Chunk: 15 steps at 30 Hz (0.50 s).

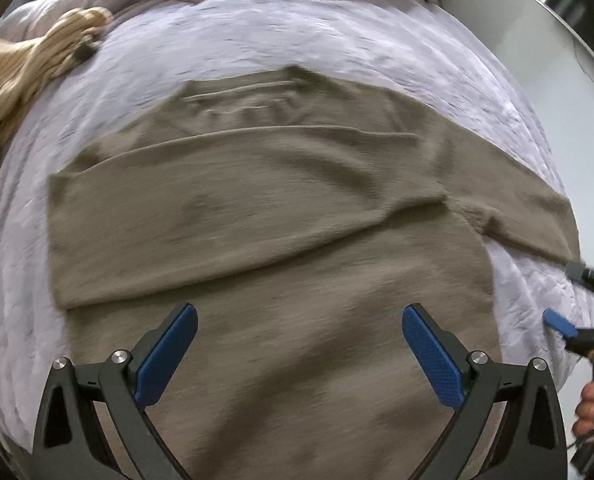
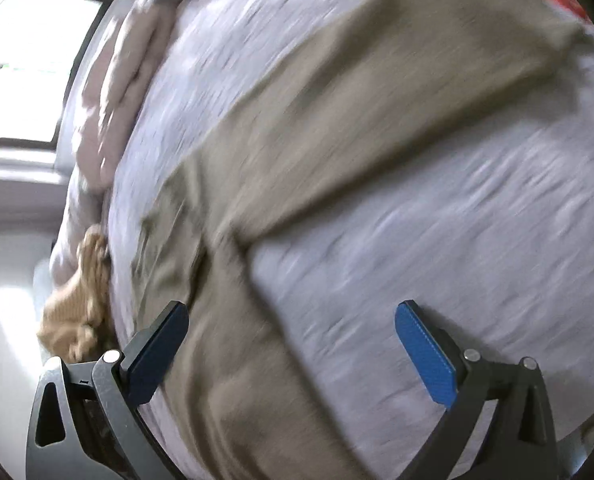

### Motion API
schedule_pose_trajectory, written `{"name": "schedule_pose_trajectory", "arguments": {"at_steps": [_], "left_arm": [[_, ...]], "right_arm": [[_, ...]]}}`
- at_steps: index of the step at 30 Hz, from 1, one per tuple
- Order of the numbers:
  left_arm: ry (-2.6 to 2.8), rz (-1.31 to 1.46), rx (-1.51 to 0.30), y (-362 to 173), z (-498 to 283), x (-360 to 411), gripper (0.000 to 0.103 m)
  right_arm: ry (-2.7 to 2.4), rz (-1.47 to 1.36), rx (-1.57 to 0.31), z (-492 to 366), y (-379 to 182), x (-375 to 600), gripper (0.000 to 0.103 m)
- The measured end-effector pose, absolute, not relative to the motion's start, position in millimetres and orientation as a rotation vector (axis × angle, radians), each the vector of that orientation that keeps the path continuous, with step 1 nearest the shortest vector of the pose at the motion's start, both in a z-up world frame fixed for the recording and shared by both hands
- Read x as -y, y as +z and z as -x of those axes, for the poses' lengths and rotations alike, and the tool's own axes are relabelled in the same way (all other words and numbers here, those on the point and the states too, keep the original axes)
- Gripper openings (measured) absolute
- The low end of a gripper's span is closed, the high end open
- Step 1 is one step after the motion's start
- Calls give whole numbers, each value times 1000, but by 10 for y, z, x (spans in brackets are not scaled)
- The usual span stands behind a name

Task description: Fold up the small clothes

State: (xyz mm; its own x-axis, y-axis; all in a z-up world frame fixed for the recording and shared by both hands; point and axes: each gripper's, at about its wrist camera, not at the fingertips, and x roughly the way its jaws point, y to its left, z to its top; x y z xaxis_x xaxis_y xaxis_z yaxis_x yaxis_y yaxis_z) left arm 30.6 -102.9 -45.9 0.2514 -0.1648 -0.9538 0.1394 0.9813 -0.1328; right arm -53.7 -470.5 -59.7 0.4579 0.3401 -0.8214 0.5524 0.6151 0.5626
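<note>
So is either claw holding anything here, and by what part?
Nothing is held. The left claw and right claw are both open above the khaki shirt, gripping none of it.

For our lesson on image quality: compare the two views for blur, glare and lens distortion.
Left wrist view: moderate motion blur smears the khaki knit top, fisheye bulges the pale lilac bedcover, and the open left gripper stays sharp. Right wrist view: heavier streaked blur over the top, with a blown-out bright window; the right gripper is crisp.
</note>
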Motion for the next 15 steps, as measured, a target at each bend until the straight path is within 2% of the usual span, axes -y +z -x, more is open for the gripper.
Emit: {"name": "schedule_pose_trajectory", "arguments": {"at_steps": [6, 15], "left_arm": [[-255, 2, -1325, -512, -383, 1478, 102], [-294, -13, -1331, -554, -472, 1958, 102]], "right_arm": [[-312, -1043, -997, 677, -551, 5477, 103], [-421, -1186, -832, 763, -676, 6133, 103]]}}
